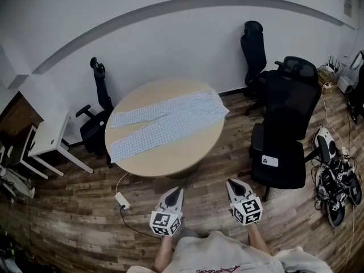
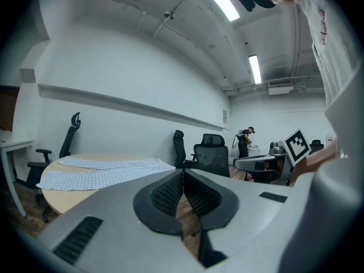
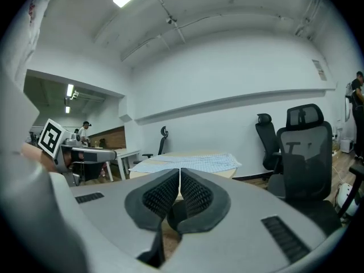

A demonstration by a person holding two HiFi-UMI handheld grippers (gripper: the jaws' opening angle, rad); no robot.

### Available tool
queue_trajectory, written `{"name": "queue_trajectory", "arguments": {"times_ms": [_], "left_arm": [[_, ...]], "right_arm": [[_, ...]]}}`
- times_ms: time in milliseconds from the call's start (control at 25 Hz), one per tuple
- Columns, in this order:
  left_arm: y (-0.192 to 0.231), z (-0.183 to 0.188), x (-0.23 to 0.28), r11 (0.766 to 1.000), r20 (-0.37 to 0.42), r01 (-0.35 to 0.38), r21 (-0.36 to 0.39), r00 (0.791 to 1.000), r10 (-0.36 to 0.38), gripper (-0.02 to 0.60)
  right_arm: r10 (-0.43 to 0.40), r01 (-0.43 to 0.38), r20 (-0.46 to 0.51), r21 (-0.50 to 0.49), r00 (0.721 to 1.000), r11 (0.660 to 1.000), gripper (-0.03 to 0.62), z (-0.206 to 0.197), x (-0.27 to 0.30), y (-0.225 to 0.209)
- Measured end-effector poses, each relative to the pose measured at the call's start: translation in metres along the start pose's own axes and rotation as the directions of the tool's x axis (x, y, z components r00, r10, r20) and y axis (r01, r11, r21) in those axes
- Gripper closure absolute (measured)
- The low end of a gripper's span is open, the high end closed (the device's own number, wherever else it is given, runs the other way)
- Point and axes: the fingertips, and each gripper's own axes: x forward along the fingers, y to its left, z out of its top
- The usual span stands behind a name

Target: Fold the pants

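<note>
Pale checked fabric pants (image 1: 165,121) lie spread flat on the round wooden table (image 1: 170,159), toward its far edge. Left gripper (image 1: 177,191) and right gripper (image 1: 231,182) are held level short of the near edge, both clenched and empty. A black office chair (image 1: 287,129) stands by the right edge. Only the gripper views show a distant person (image 2: 245,142).

pants (image 1: 187,111): pale blue check; table (image 1: 170,152): tan; chair (image 1: 287,129): black; floor (image 1: 85,209): brown planks
</note>
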Motion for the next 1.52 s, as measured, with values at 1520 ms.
{"name": "queue_trajectory", "arguments": {"times_ms": [1520], "left_arm": [[0.236, 0.042, 0.235, 0.984, 0.001, 0.156, -0.089, 0.988, -0.157, 0.549]], "right_arm": [[-0.193, 0.183, -0.084, -0.115, 0.977, 0.976, 0.565, 0.068, 0.285, -0.101]]}}
